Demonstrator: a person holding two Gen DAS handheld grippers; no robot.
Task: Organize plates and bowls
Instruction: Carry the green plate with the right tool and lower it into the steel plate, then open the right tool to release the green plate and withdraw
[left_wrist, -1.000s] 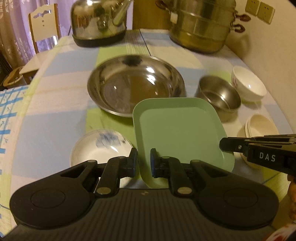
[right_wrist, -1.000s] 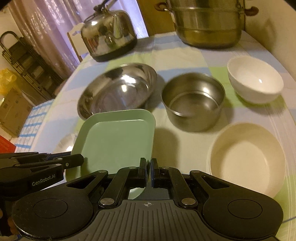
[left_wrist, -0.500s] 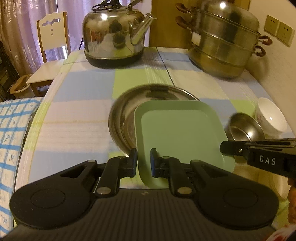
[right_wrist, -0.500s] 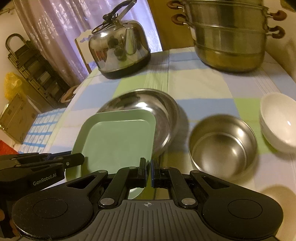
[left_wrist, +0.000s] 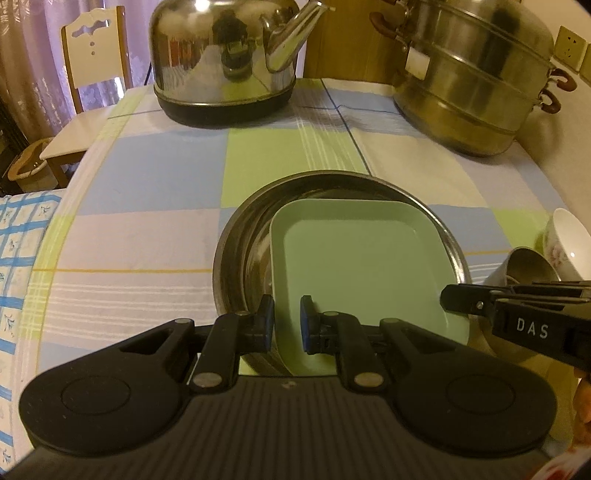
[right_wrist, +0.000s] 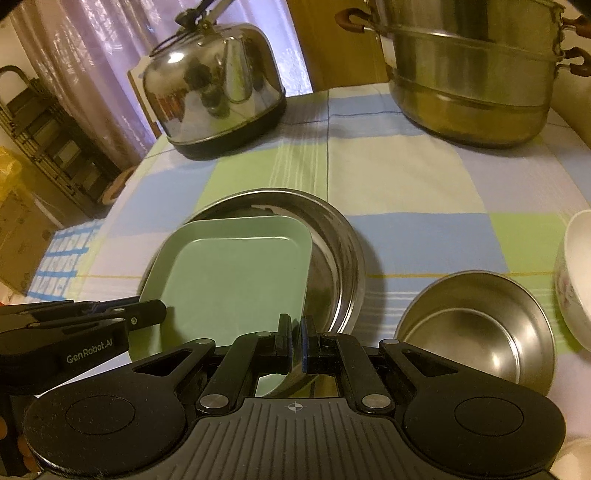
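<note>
Green plate (left_wrist: 360, 266) over steel pan (left_wrist: 240, 258); only right wrist shows whole steel bowl (right_wrist: 476, 332).

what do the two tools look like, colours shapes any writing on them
Both are matte black. The left tool and the right tool each have a ribbed body, two rounded lobes with a circular disc, and linkage arms joined by silver pivot pins. Their fingertip pads are blue. From the side, the right one reads DAS in white letters, the left one GenRobot.AI. No cables or sleeves are visible.
</note>
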